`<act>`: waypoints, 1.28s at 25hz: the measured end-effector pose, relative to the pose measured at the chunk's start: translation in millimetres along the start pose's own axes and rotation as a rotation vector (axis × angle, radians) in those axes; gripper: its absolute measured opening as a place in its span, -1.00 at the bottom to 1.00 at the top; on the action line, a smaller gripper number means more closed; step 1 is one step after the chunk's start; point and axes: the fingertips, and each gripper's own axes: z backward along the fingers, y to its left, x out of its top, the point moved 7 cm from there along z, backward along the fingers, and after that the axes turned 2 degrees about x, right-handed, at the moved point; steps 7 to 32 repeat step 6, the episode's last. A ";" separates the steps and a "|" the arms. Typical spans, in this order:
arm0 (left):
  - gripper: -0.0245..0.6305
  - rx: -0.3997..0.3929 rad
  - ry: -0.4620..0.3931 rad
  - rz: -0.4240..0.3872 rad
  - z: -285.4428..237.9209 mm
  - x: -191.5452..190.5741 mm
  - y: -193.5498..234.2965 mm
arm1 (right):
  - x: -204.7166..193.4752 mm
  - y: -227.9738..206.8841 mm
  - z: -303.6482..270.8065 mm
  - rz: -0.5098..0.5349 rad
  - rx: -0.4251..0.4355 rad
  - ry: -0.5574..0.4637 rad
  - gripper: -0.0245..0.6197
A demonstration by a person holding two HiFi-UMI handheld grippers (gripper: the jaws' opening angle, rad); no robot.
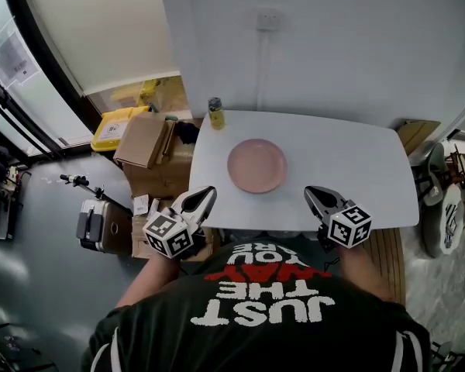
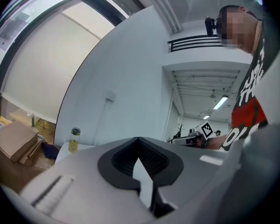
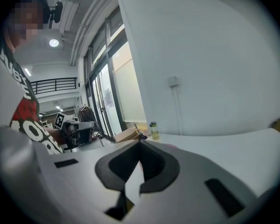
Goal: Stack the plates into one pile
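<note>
A pink plate pile (image 1: 257, 165) lies near the middle of the white table (image 1: 349, 161); how many plates are in it I cannot tell. My left gripper (image 1: 206, 193) hovers at the table's near edge, left of the pile, with its jaws shut and nothing in them. My right gripper (image 1: 313, 193) is at the near edge to the right of the pile, also shut and empty. In the left gripper view the jaws (image 2: 139, 140) meet with nothing between them. The right gripper view shows the same of its jaws (image 3: 141, 144).
A small yellow bottle (image 1: 215, 113) stands at the table's far left corner, also seen as the bottle (image 2: 73, 140) and the bottle (image 3: 153, 130). Cardboard boxes (image 1: 143, 140) and a yellow crate (image 1: 116, 126) sit on the floor to the left. A wall rises behind the table.
</note>
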 end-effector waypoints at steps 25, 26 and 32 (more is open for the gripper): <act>-0.90 -0.004 0.001 -0.003 -0.2 0.1 -2.1 | -1.8 0.9 2.9 0.003 0.002 0.005 -0.91; -0.90 -0.004 0.001 -0.003 -0.2 0.1 -2.1 | -1.8 0.9 2.9 0.003 0.002 0.005 -0.91; -0.90 -0.004 0.001 -0.003 -0.2 0.1 -2.1 | -1.8 0.9 2.9 0.003 0.002 0.005 -0.91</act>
